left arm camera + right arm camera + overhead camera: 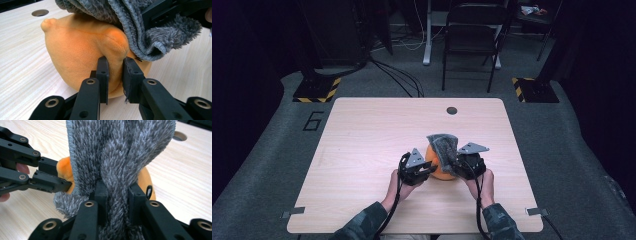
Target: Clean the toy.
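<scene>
On the table [362,150], right of centre and toward the near edge, sits an orange plush [439,167] with a grey knit hat [444,147] half over it. Plush long axis appears to run roughly left-right between the grippers; hat rises upward. Bare wood lies open to the left and far side; a round hole [452,110] sits near the far edge. Grey carpet, a folding chair [472,35] and cables beyond. Left gripper [115,75]: jaws pinching a fold of plush. Right gripper [117,200]: jaws clamped on hat fabric.
</scene>
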The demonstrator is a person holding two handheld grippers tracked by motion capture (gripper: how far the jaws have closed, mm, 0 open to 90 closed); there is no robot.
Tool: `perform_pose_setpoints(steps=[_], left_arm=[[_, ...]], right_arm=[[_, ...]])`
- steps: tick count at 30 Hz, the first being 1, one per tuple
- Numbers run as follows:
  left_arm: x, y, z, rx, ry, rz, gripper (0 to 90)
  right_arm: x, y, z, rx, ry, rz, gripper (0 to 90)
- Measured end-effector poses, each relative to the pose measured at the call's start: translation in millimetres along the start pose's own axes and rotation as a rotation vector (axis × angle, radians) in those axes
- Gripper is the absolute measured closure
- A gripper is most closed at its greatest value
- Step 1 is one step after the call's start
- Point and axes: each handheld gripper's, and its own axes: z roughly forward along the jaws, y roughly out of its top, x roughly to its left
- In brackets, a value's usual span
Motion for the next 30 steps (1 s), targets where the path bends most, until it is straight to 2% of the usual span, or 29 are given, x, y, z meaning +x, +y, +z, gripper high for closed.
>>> perform_pose_setpoints(steps=[4,7,10,14,17,20,21,22,24,25,26,27,28,30], left_arm=[[1.7,0.8,-1.2,-0.005,-0.002,-0.008,77.7],[3.0,0.3,-0.8,-0.008,0.000,-0.017,77.6],[3.7,0.0,-0.4,-0.009,-0.002,-0.020,77.6],[5.3,-0.9,-0.6,-0.013,-0.011,-0.033,77.4],[7.6,-1.4,-1.7,-0.012,-0.017,-0.045,77.3],[6.7,-1.3,-0.8,-0.020,-0.016,-0.050,77.1],[6.6,-1.1,-1.0,-0.020,-0.014,-0.048,77.0],[5.7,-1.1,-1.1,-0.021,-0.015,-0.053,76.9],[6.0,-1.0,-1.3,-0.018,-0.013,-0.047,76.3],[6.7,-1.2,-1.3,-0.015,-0.011,-0.045,75.5],[7.7,-1.2,-1.2,-0.009,-0.007,-0.041,73.9],[7.8,-1.0,-1.6,-0.001,-0.006,-0.042,69.6],[8.1,-0.5,-1.9,0.000,-0.009,-0.034,64.2],[6.9,1.5,-3.2,0.014,0.006,0.008,51.9]], right_arm=[[-4.2,1.8,-5.1,0.010,-0.031,-0.010,75.0],[-14.6,-3.4,-5.0,0.030,-0.070,0.010,75.2],[-26.1,-11.5,-1.5,0.057,-0.090,0.059,75.2],[-35.6,-17.7,1.9,0.075,-0.105,0.096,75.1],[-41.4,-17.2,-4.1,0.059,-0.113,0.102,75.2],[-35.9,-6.8,-17.6,-0.010,-0.070,0.111,75.2],[-26.5,0.5,-21.3,-0.030,-0.038,0.098,75.2],[-22.9,2.5,-21.6,-0.031,-0.032,0.089,75.2],[-6.5,7.3,-15.6,0.003,-0.010,0.029,75.1],[-1.3,6.4,-10.0,0.018,-0.020,0.003,75.2],[2.8,4.6,-4.5,0.034,-0.035,0.001,75.2],[1.9,2.2,-0.3,0.039,-0.035,-0.015,75.3],[1.3,0.0,2.7,0.040,-0.028,0.009,75.3],[-3.5,-1.7,3.5,0.037,-0.023,0.024,75.2]])
